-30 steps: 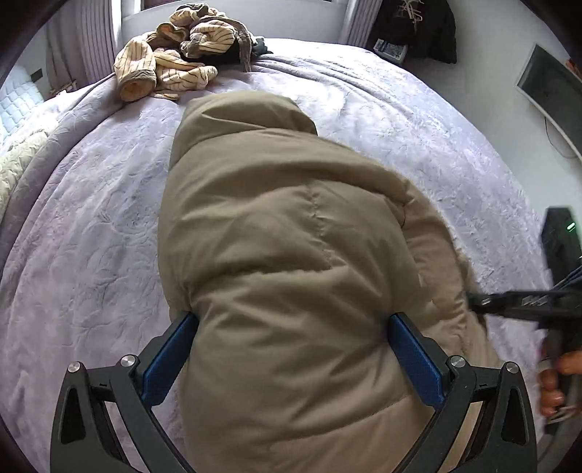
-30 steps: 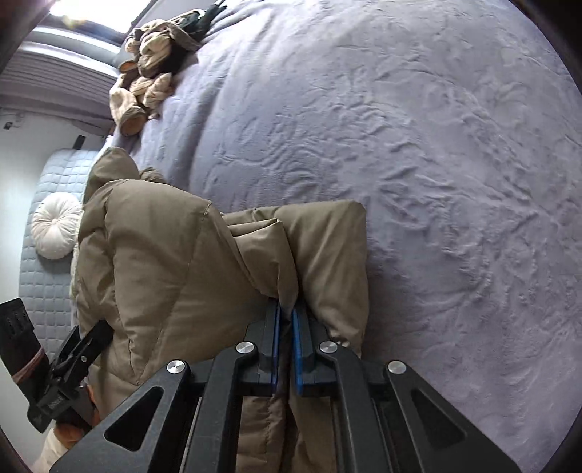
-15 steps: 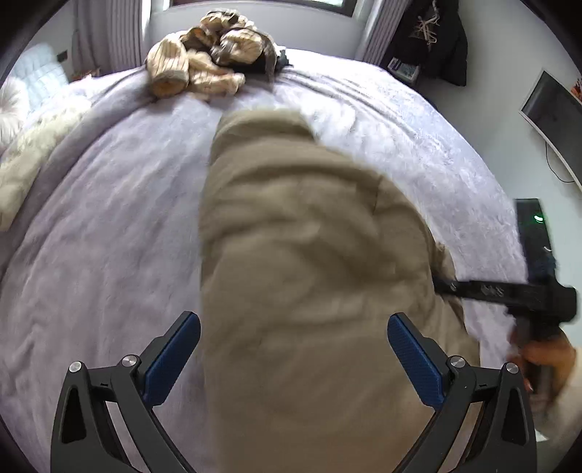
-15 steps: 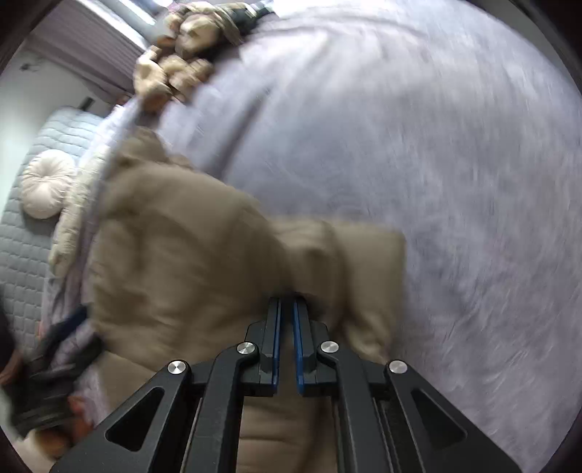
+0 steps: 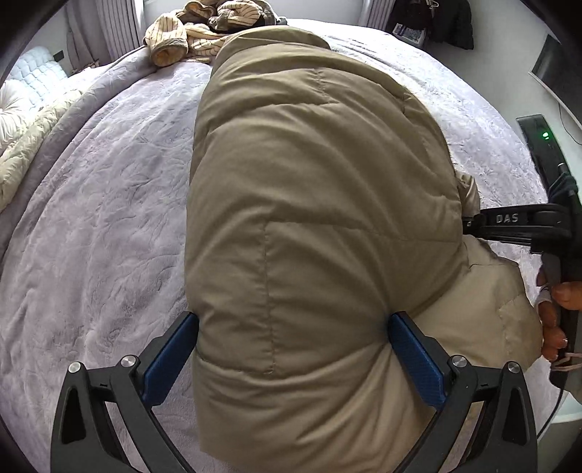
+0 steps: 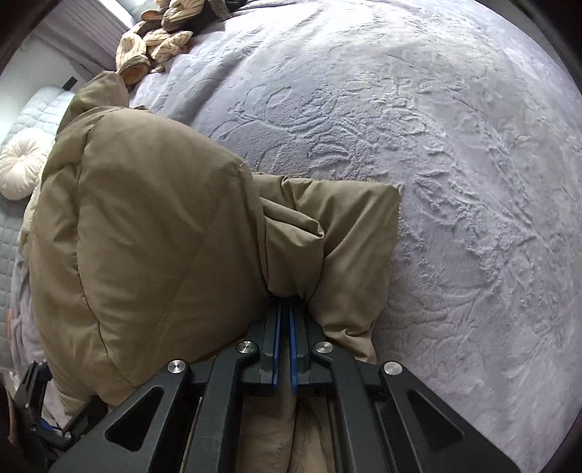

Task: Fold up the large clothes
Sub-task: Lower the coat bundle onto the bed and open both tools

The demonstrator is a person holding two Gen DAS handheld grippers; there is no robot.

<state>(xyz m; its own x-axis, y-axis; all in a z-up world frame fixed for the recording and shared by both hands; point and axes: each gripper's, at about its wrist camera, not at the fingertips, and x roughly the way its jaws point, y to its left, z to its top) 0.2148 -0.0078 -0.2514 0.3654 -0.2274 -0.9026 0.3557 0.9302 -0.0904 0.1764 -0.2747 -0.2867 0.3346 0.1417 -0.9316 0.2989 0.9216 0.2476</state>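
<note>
A big tan puffer jacket [image 5: 313, 203] lies on the lilac bedspread [image 5: 98, 225], folded into a thick bundle. My left gripper [image 5: 291, 338] is wide open, its blue pads on either side of the near end of the bundle. In the right wrist view the jacket [image 6: 145, 233] fills the left half. My right gripper [image 6: 284, 309] is shut on a fold of the jacket at its right edge, fingertips buried in the fabric. The right gripper also shows in the left wrist view [image 5: 509, 220], at the jacket's right side.
A heap of cream striped clothing [image 5: 203, 29] lies at the far end of the bed, also in the right wrist view [image 6: 156, 43]. A round white cushion [image 6: 20, 169] sits on a quilted surface at left. A wall screen [image 5: 560, 69] hangs at right.
The jacket has been pushed further up the bed, its hood now close to the striped clothing. The left gripper followed it, still open; the right stayed shut on the fold.
</note>
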